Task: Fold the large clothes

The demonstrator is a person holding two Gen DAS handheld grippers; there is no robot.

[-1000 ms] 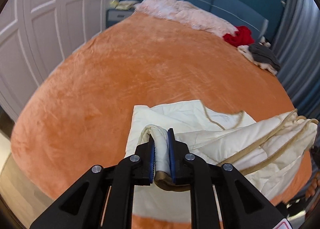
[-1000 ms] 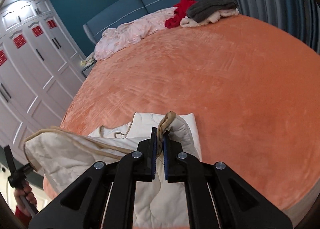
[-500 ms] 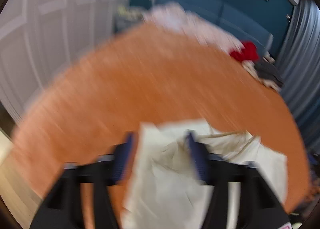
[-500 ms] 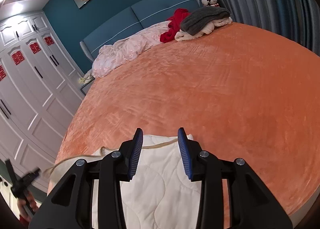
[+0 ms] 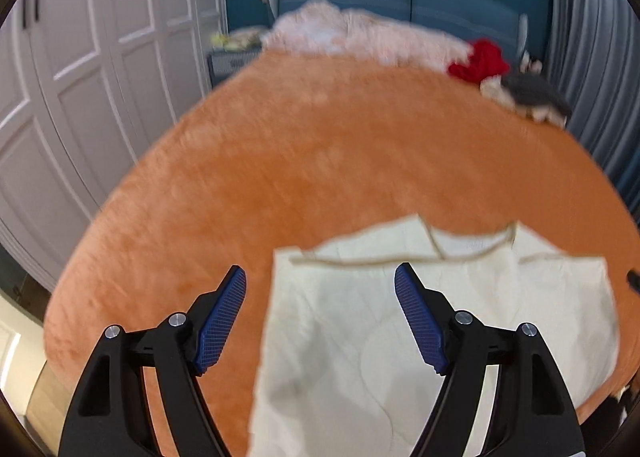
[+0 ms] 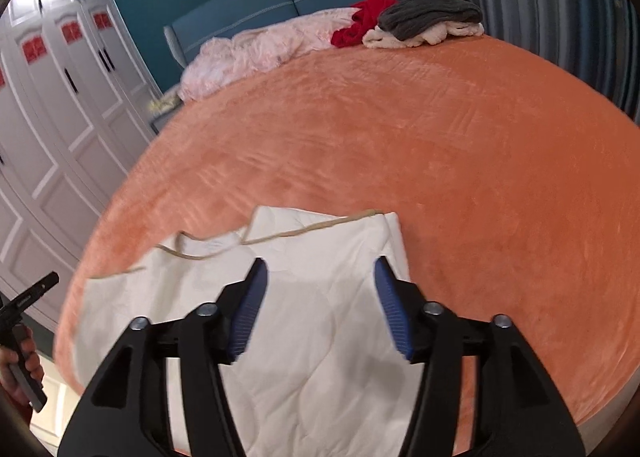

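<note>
Hovering with both jaws wide, holding nothing: left gripper [image 5: 320, 321], right gripper [image 6: 320, 305]. Cream quilted garment [image 6: 312, 297] lies folded at the near edge of the orange bed [image 6: 460, 145]. You should take the tan-trimmed far edge evenly, corners squared

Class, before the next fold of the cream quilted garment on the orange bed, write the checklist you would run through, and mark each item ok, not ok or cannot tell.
1. Left gripper empty, jaws spread: ok.
2. Right gripper empty, jaws spread: ok.
3. Cream garment lying on the orange blanket, not lifted: ok.
4. Tan-trimmed far edge straight and even: not ok, it steps and dips near the neckline.
5. Near edge of the garment fully on the bed: cannot tell, the grippers hide it.
6. Bare blanket beyond the garment for folding; the clothes pile sits far off by the headboard: ok.
</note>
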